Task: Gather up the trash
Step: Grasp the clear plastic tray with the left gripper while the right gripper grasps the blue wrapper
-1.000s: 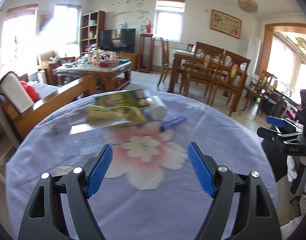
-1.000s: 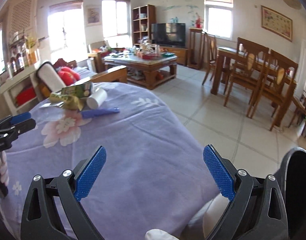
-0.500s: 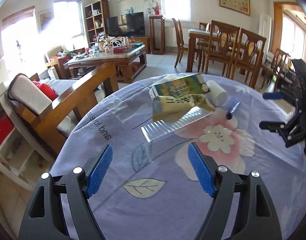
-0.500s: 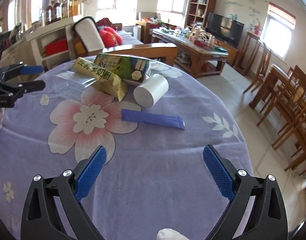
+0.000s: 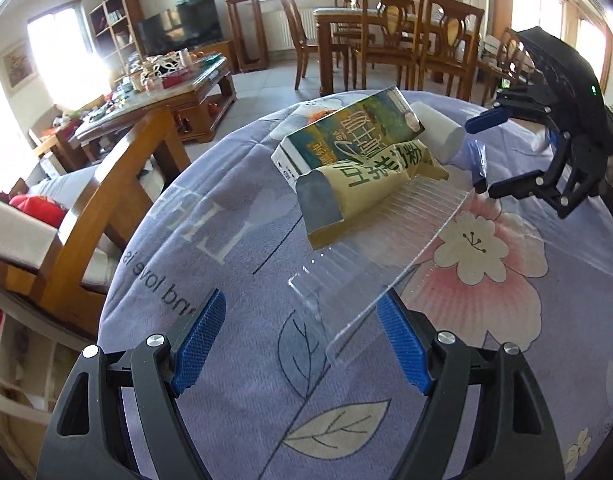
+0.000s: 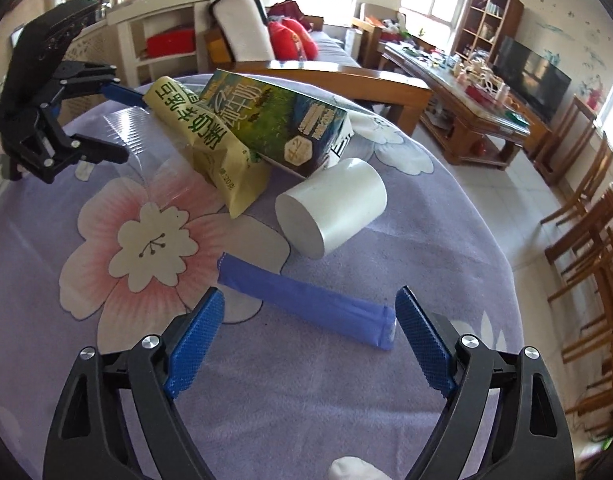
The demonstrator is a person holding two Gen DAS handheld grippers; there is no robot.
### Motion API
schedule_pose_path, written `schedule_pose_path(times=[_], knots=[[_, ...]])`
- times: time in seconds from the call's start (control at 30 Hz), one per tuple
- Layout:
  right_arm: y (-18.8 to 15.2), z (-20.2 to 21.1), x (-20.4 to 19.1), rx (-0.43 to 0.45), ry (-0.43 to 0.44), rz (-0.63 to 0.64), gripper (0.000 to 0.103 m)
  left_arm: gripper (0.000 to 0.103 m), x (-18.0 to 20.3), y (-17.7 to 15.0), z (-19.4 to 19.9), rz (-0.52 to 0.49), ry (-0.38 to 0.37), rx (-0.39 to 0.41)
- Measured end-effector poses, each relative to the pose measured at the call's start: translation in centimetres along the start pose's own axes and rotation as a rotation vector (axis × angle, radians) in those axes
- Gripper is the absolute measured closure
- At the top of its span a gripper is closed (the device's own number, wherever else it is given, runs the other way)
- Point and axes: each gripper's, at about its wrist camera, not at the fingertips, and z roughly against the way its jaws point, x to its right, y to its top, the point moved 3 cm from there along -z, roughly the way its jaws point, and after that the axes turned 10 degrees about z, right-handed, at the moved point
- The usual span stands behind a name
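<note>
The left gripper [image 5: 302, 342] gapes before the clear tray [image 5: 370, 248]; the right gripper [image 6: 310, 330], jaws just narrowing, straddles the blue packet [image 6: 306, 306] untouched.

Floral-clothed table [image 6: 346, 392]; blue sachet [image 6: 306, 306], apparently flat.

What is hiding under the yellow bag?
The yellow bag lies on a clear plastic tray and leans against the green carton. Anything else beneath is covered.

Both hand-held grippers have swung down over the desk [image 5: 234, 240]: the left hand-held gripper [image 5: 302, 342] now reaches the clear tray [image 5: 370, 264], the right hand-held gripper [image 6: 311, 332], jaws just narrowed, straddles the blue sachet [image 6: 306, 306].
</note>
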Motion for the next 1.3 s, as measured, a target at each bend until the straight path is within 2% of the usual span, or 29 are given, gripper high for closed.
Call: schedule_pose_path(times=[0.1, 0.13, 0.23, 0.27, 0.3, 0.37, 0.47, 0.5, 0.6, 0.8, 0.9, 1.13, 1.3], knots=[[0.7, -0.2, 0.7, 0.001, 0.047, -0.022, 0.031, 0.026, 0.4, 0.2, -0.5, -0.039, -0.02, -0.009], [0.8, -0.2, 0.9, 0.003, 0.062, -0.028, 0.036, 0.026, 0.5, 0.2, -0.6, -0.044, -0.03, -0.02], [0.8, 0.0, 0.9, 0.005, 0.066, -0.037, 0.045, 0.027, 0.8, -0.1, -0.6, -0.045, -0.08, -0.032], [0.8, 0.1, 0.9, 0.004, 0.064, -0.044, 0.051, 0.035, 0.8, -0.2, -0.6, -0.036, -0.113, -0.04], [0.7, 0.3, 0.9, 0.001, 0.059, -0.053, 0.054, 0.05, 0.9, -0.3, -0.6, -0.023, -0.161, -0.059], [0.7, 0.4, 0.9, -0.007, 0.045, -0.079, 0.071, 0.054, 0.8, -0.1, -0.7, -0.002, -0.165, -0.056], [0.3, 0.6, 0.5, -0.007, 0.028, -0.093, 0.079, 0.064, 0.9, -0.2, -0.7, 0.033, -0.144, -0.042], [0.1, 0.7, 0.3, -0.004, 0.023, -0.096, 0.08, 0.072, 1.0, -0.3, -0.6, 0.043, -0.146, -0.037], [-0.7, 1.1, -0.4, 0.003, 0.003, -0.123, 0.084, 0.081, 1.9, -0.9, -0.1, 0.042, -0.143, -0.03], [-2.5, 2.3, -1.2, 0.004, -0.036, -0.215, 0.087, 0.082, 3.4, -1.6, 2.1, 0.078, -0.125, 0.027], [-3.5, 3.6, -2.0, 0.03, -0.016, -0.253, 0.087, 0.082, 4.2, -1.8, 3.5, 0.11, -0.121, 0.071], [-5.7, 9.2, -5.1, 0.158, -0.004, -0.331, 0.087, 0.081, 6.5, -2.1, 7.0, 0.146, -0.153, 0.159], [-8.5, 14.7, -6.5, 0.262, -0.055, -0.398, 0.087, 0.081, 9.1, -2.2, 9.0, 0.191, -0.183, 0.232]])
